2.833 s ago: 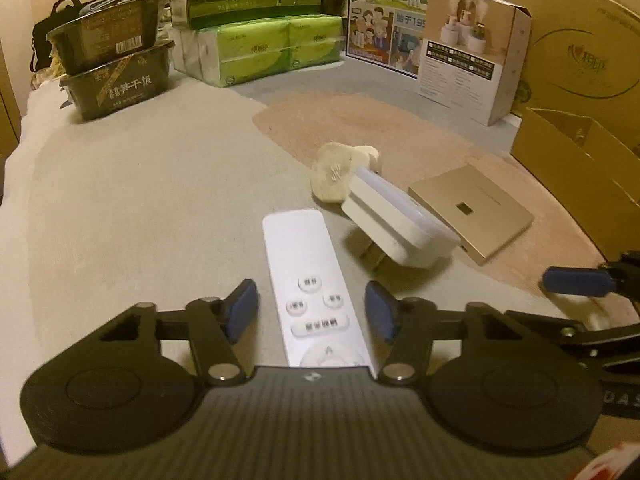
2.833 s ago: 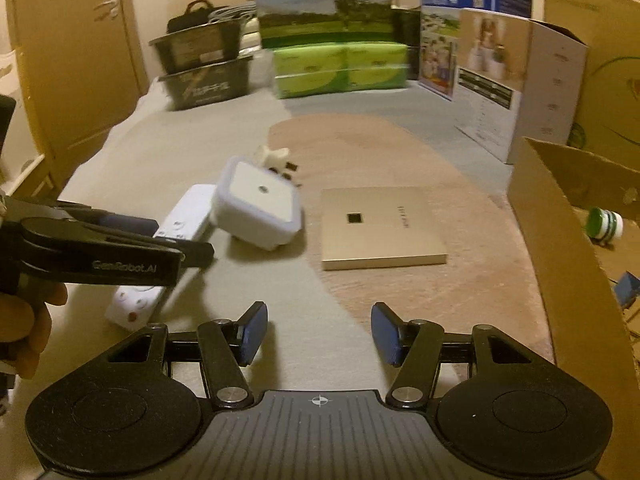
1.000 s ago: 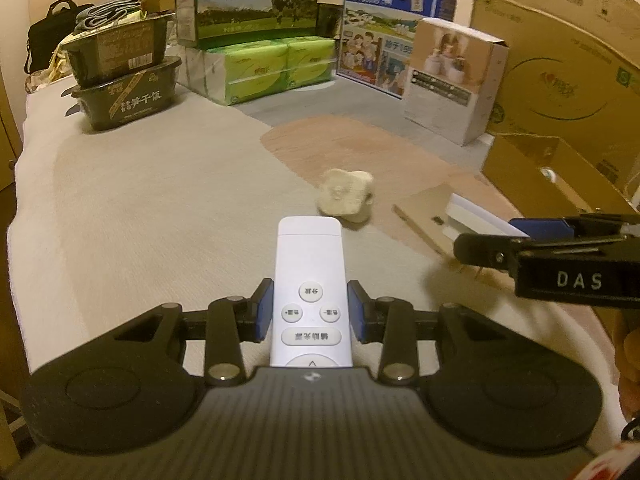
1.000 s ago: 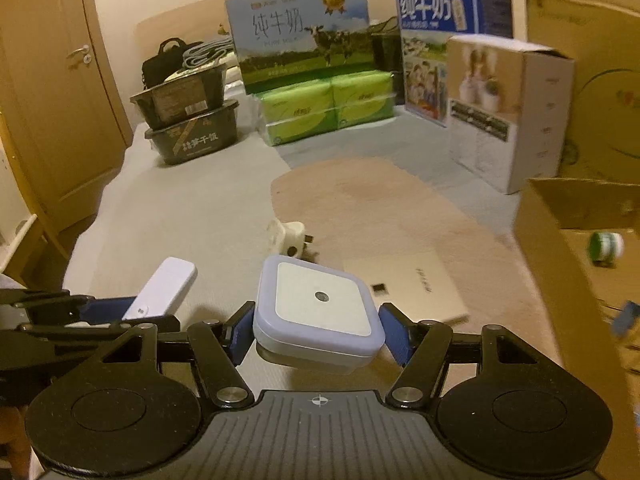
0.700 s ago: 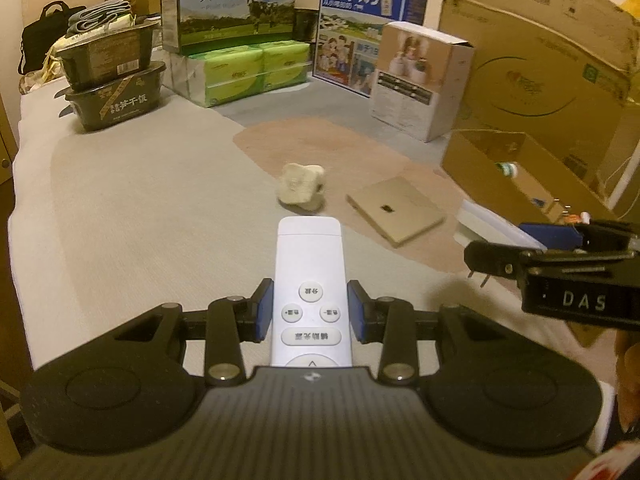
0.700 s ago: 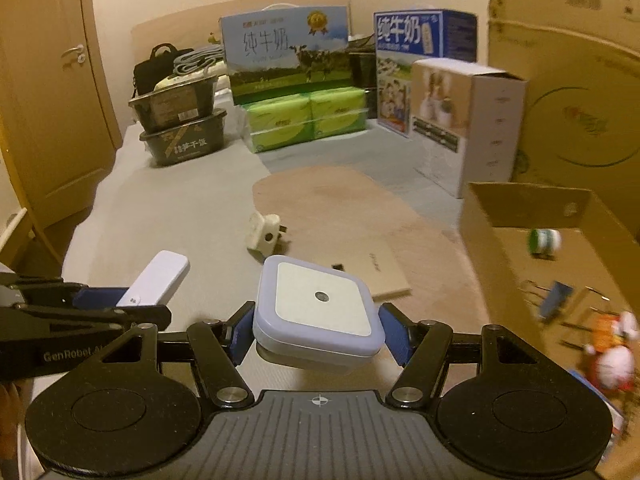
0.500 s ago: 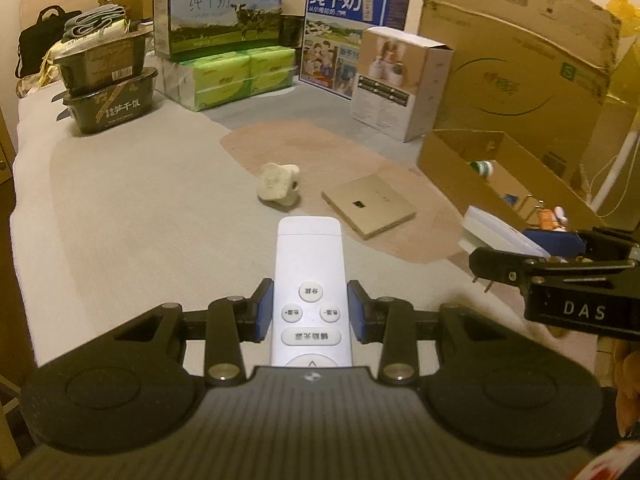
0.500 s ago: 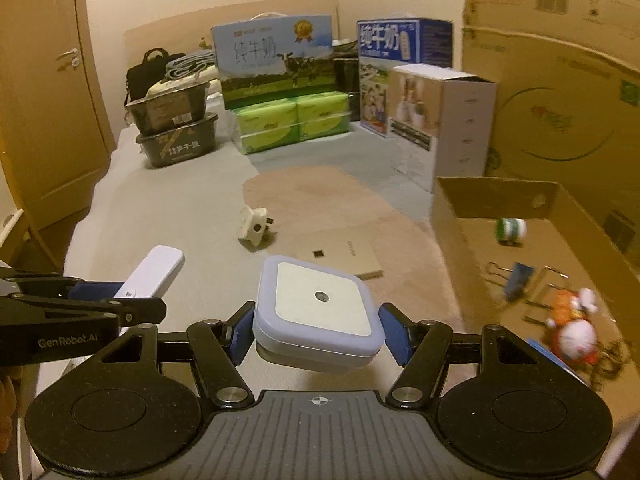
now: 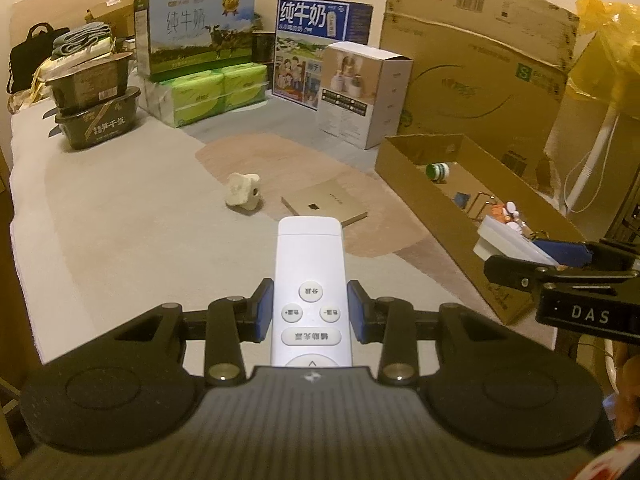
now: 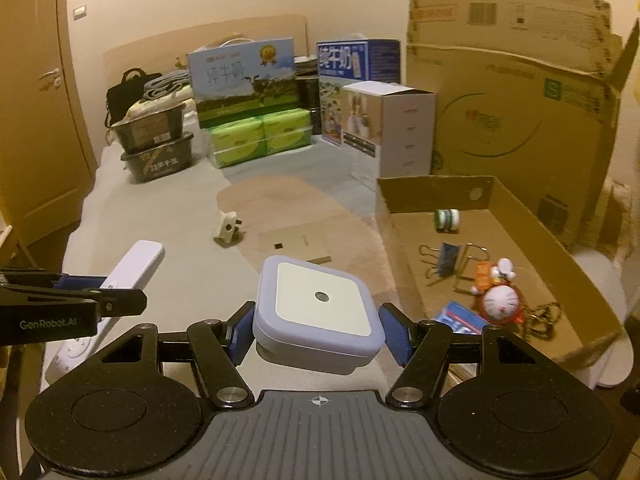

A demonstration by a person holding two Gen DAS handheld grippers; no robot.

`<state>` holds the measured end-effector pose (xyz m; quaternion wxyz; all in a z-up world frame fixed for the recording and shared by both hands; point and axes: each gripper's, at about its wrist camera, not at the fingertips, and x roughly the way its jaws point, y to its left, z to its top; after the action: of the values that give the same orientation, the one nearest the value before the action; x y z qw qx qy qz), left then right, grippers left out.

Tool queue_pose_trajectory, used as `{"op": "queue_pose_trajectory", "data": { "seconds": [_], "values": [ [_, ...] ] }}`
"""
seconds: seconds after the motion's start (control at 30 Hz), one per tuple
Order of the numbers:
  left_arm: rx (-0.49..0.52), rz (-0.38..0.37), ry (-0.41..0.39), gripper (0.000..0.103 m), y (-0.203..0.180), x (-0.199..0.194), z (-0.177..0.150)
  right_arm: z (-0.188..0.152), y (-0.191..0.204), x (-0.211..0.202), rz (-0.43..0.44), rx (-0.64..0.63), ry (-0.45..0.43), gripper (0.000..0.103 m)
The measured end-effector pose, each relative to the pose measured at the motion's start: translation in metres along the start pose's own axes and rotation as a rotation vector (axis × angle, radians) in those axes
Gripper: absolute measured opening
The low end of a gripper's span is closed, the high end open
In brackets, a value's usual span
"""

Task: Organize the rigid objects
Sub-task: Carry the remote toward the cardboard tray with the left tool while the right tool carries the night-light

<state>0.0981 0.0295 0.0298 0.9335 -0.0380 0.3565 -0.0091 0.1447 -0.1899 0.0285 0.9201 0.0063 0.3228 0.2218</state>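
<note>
Left gripper (image 9: 311,316) clamped on white remote (image 9: 310,276); right gripper (image 10: 318,334) clamped on square night light (image 10: 318,308) — corner-ish hold, could slip before cardboard box (image 10: 520,216).

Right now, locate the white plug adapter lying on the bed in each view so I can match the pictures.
Left wrist: white plug adapter, upper centre-left, left of the flat gold box.
Right wrist: adapter, centre-left, again left of the gold box.
Shared landmark: the green tissue packs behind.
</note>
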Motion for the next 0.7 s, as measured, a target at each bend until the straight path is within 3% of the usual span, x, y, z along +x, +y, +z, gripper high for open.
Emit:
{"op": "queue_pose_trajectory", "data": {
  "seconds": [0.7],
  "values": [
    [0.059,-0.065,-0.018,0.035,-0.045,-0.002,0.009,-0.010,-0.050,-0.038,-0.103,0.054,-0.017,0.065]
  ]
}}
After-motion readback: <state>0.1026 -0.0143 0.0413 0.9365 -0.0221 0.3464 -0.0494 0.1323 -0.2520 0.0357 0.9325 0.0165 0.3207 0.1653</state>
